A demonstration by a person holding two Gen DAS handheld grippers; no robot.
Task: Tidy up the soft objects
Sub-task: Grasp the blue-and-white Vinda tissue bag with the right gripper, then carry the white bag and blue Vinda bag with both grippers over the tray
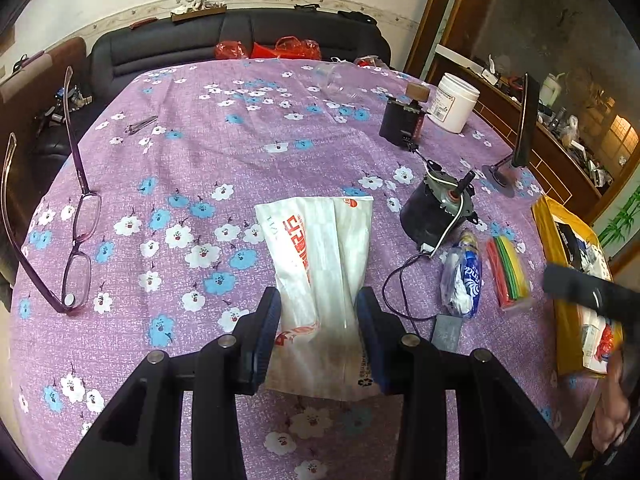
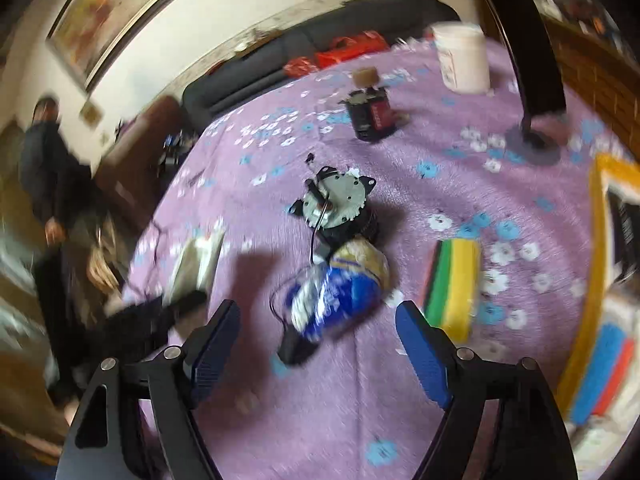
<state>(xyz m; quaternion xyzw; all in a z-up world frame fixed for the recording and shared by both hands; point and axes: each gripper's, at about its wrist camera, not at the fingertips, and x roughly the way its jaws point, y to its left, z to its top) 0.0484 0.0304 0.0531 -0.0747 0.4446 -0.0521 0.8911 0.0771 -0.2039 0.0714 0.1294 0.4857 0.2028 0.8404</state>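
At the desk's left edge lie purple-framed glasses (image 1: 78, 240), arms unfolded, with open flowered cloth (image 1: 224, 128) between them and the middle. There the left gripper (image 1: 318, 336) is clamped on the near end of a white plastic bag with red print (image 1: 320, 248), whose far end rests on the cloth. Right of it a small black motor (image 1: 436, 212) trails a cord to a grey block, just beside a crumpled blue-and-white packet (image 2: 340, 288). The right gripper (image 2: 318, 340) hangs above that packet with its jaws wide apart and nothing between them. Next come a pack of coloured strips (image 2: 454, 288), then a yellow box (image 1: 568, 280) at the right edge. Farther back stand a dark little box, a white tub (image 1: 456, 102) and a black stand. A dark sofa (image 1: 240, 40) lines the wall beyond the desk.
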